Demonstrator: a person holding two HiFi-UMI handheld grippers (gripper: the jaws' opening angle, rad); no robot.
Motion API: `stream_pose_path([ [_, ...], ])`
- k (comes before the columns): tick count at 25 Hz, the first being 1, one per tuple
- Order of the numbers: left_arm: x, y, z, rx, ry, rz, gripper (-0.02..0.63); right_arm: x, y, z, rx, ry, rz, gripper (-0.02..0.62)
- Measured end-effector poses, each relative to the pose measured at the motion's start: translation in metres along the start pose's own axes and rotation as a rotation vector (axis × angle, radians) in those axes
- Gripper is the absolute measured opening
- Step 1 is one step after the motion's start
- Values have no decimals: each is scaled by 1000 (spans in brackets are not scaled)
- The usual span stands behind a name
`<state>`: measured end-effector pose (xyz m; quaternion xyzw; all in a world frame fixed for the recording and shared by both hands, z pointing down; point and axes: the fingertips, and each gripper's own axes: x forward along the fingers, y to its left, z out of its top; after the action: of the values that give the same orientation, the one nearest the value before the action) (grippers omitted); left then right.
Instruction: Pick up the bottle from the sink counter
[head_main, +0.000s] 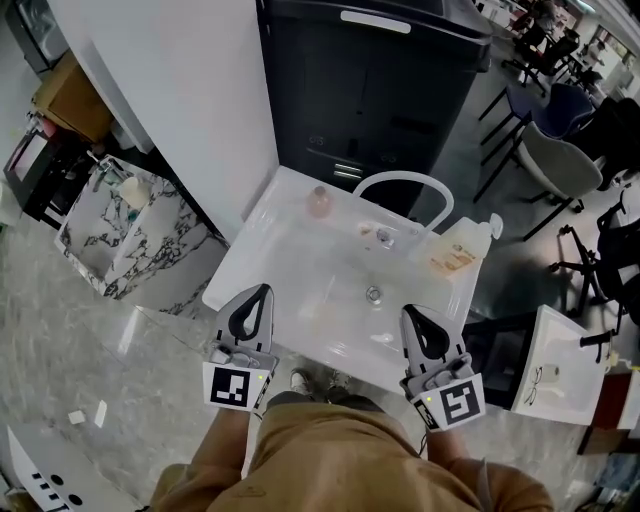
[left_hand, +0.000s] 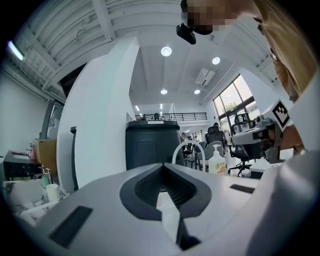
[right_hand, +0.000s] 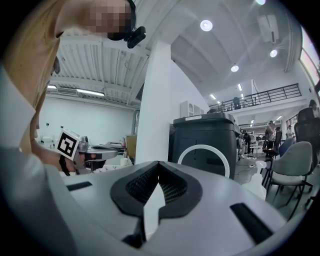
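Left gripper (head_main: 256, 296): jaws together, empty, at sink (head_main: 300, 262) front edge. Right gripper (head_main: 414, 318): likewise closed, empty. Bottle (head_main: 456, 250): sink's far right corner.

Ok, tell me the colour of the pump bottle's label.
Orange, on the whitish pump bottle; the head view shows it best.

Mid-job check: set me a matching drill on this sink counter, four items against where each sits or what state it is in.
Things:
1. pump bottle
2. faucet
3. drain
4. left gripper

Places or states:
A. middle of the basin
B. jaws shut, nothing held
C. right end of the sink counter
D. arching over the basin's back edge

Pairs: 1-C, 2-D, 3-A, 4-B
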<state>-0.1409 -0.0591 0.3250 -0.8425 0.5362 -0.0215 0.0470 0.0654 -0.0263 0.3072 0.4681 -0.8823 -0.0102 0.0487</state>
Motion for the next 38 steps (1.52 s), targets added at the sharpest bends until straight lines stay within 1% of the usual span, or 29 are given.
stream_pose_path([
  [3, 13, 3, -4, -2, -4, 0, 2, 4, -5, -4, 9, 5, 4, 5],
  [7, 25, 6, -13, -6, 25, 7, 2, 9, -7, -8, 18, 14, 7, 5],
  [11, 36, 5, -26, -29, 26, -5, 2, 13, -9, -13, 25, 24, 7, 5],
  [16, 52, 6, -41, -38, 58, -14, 4, 14, -14, -18, 30, 40, -5, 5],
  [24, 81, 14, -65, -30, 100, -18, 55, 19, -23, -25, 35, 62, -23, 5],
  [31, 104, 10, -77, -35, 128, -55, 58, 25, -29, -29, 38, 74, -33, 5],
  [35, 118, 11, -82, -34, 129, -74, 65, 29, -32, -33, 43, 87, -37, 5],
  [38, 129, 15, -96, -14, 145, -76, 72, 32, -34, -36, 48, 99, -39, 5],
])
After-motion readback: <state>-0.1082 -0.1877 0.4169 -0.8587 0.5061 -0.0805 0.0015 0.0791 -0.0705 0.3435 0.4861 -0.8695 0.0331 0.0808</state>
